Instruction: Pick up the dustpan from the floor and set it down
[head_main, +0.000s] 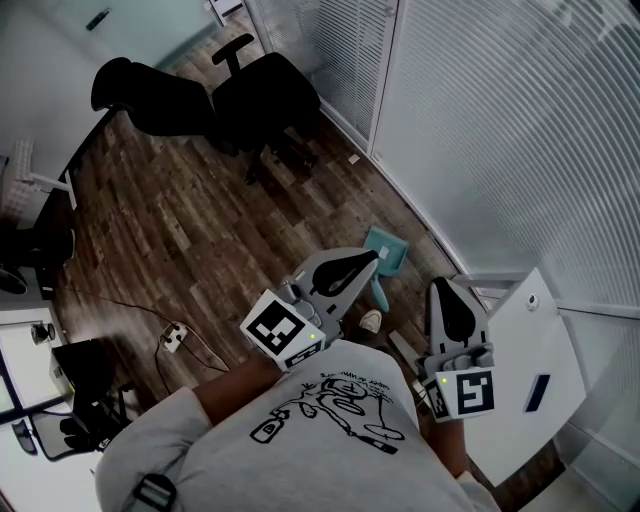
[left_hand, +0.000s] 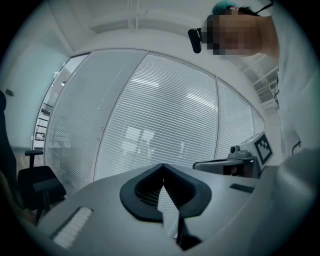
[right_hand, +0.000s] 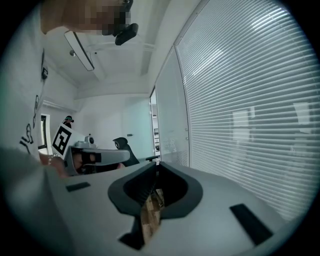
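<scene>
A teal dustpan (head_main: 390, 247) lies on the dark wood-plank floor (head_main: 180, 230) close to the glass wall (head_main: 400, 130) and its slatted white blinds (head_main: 520, 130), its pan partly hidden behind the left gripper (head_main: 372, 259). That gripper is held level in front of the person, with its jaws pressed together on nothing. The right gripper (head_main: 441, 284) is likewise clenched and empty, and hovers by a white worktop (head_main: 520, 400). The dustpan looks like moulded plastic, so it is probably light, stiff and smooth enough to slip. Its narrow handle (head_main: 380, 294), which points back toward the person, seems the surest place to grip, as the thin scoop lip may flex. Two black office chairs (head_main: 250, 100) stand well apart, farther down the room.
</scene>
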